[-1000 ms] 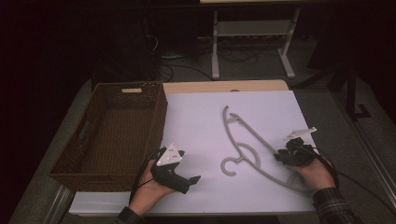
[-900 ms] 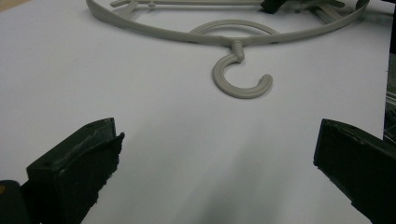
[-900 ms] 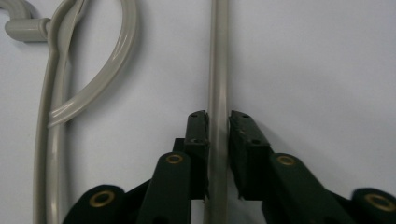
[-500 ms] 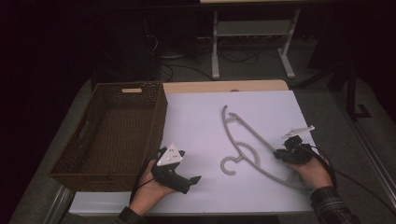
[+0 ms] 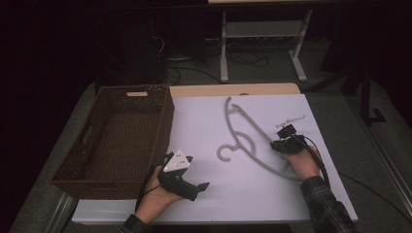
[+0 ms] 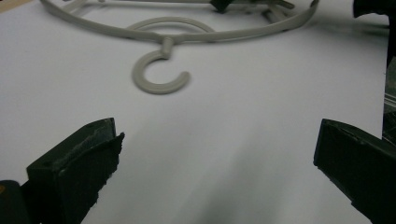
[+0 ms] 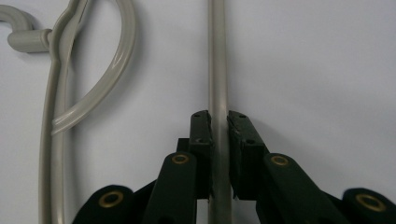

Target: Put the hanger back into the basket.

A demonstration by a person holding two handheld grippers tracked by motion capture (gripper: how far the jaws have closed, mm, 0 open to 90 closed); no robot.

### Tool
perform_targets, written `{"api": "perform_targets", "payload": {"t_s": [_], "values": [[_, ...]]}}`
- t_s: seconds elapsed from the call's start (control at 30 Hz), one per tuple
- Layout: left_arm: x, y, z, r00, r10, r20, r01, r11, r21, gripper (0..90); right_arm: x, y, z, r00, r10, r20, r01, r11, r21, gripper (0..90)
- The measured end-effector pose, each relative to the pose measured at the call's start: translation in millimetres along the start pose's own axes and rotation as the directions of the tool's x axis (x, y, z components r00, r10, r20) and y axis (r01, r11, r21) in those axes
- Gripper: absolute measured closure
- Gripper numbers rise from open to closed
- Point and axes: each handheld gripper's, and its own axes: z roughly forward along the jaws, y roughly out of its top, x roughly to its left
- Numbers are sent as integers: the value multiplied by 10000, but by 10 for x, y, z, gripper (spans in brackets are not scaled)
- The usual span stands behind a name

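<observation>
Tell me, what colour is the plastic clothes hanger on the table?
The thin plastic clothes hanger is light grey, seen best in the left gripper view.

The room was dim and its background nearly black; only the white table [image 5: 243,189] caught light. The high view was soft and grainy. Both gripper views were brighter, with faint shadows, close jaws blurred, and no glare.

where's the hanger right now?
High view: the grey hanger lies right of centre on the white table, right of the wicker basket; the right gripper clamps its straight bar.
</observation>
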Motion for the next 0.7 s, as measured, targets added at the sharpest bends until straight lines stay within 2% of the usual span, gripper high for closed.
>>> {"api": "perform_targets", "payload": {"t_s": [0.1, 0.17, 0.27, 0.3, 0.33, 0.37, 0.4, 0.43, 0.47, 0.5, 0.53, 0.6, 0.7], "values": [[-4, -1, 4, 10000, 23, 35, -23, 10000, 6, 0, 19, 70, 61, 9999, 64, 82, -63, 10000, -48, 803], [-7, -2, 6, 10000, 18, 55, -18, 10000, 15, 0, 47, 151, 166, 9999, 31, 155, -28, 9999, -143, 802], [-8, -5, 5, 10000, 25, 73, -25, 10000, 24, 0, 59, 171, 189, 9999, 37, 143, -33, 9996, -275, 791], [-10, -6, 5, 10000, 24, 73, -24, 10000, 35, 0, 65, 171, 187, 9999, 29, 143, -25, 9996, -281, 740], [-10, -7, 5, 10000, 42, 74, -42, 10000, 52, 0, 64, 167, 175, 9999, -70, 107, 74, 9991, -417, 644], [-10, -8, 5, 10000, 43, 76, -44, 10000, 54, 0, 69, 160, 102, 9994, -327, 57, 329, 9983, -476, 606], [-12, -9, 7, 10000, 27, 84, -27, 10000, 46, 0, 69, 160, 102, 9994, -327, 57, 329, 9983, -476, 606], [-11, -9, 6, 9999, 53, 91, -54, 10000, 69, 0, 70, 146, 42, 9985, -552, 48, 554, 9967, -589, 607], [-14, -9, 7, 9999, 62, 86, -62, 10000, 75, 0, 66, 121, -30, 9970, -775, 13, 774, 9946, -685, 621], [-17, -9, 9, 10000, 55, 83, -55, 10000, 66, 0, 47, 49, -178, 9948, -1013, -84, 1001, 9908, -911, 670], [-19, -8, 10, 10000, 52, 79, -53, 10000, 66, 0, 47, 49, -178, 9948, -1013, -84, 1001, 9908, -911, 670], [-21, -6, 12, 9999, 61, 86, -61, 10000, 65, 0, 10, -39, -330, 9929, -1077, -509, 1011, 9877, -1191, 743], [-24, -3, 21, 9999, 99, 111, -100, 9999, 88, 0, -10, -213, -508, 9798, -1623, -1169, 1480, 9814, -1224, 871]]}}
